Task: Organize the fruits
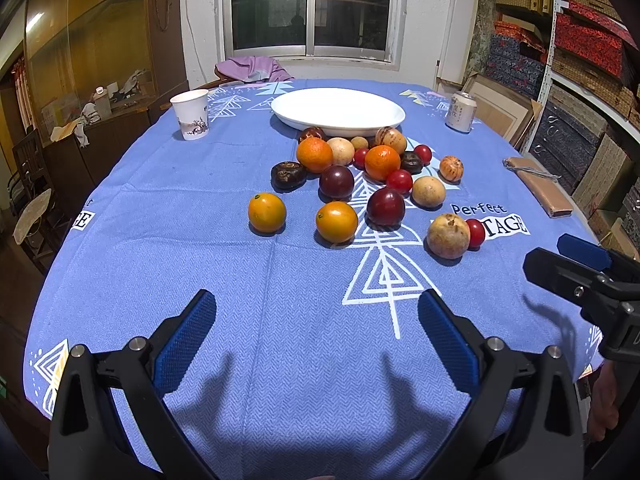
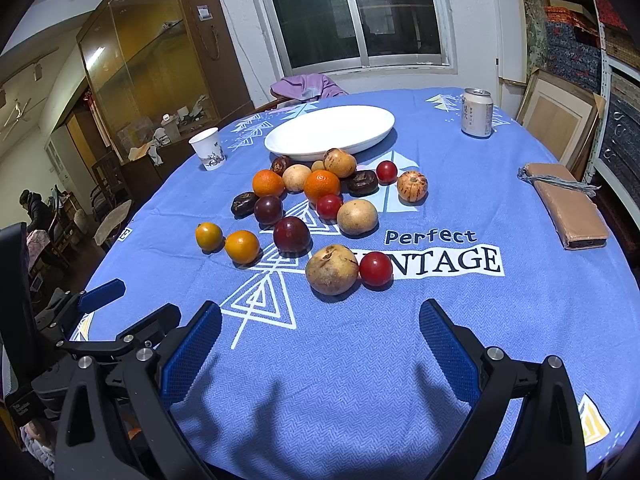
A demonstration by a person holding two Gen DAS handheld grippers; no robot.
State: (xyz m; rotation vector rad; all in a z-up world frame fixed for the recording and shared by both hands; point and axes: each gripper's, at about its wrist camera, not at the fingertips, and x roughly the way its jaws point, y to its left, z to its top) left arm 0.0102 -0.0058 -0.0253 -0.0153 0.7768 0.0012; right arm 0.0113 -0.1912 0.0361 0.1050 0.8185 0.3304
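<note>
Both claws, left claw and right claw, gape (empty) before two oranges, one plate.

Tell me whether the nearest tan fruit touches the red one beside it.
Touching. In the right wrist view the tan fruit and red fruit press together with no tablecloth showing between.

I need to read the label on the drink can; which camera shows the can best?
The right wrist view: the drink can stands larger and unblocked at the far right of the blue tablecloth, dark print running down its pale side. In the left wrist view the can is smaller and farther off, its print harder to read.
</note>
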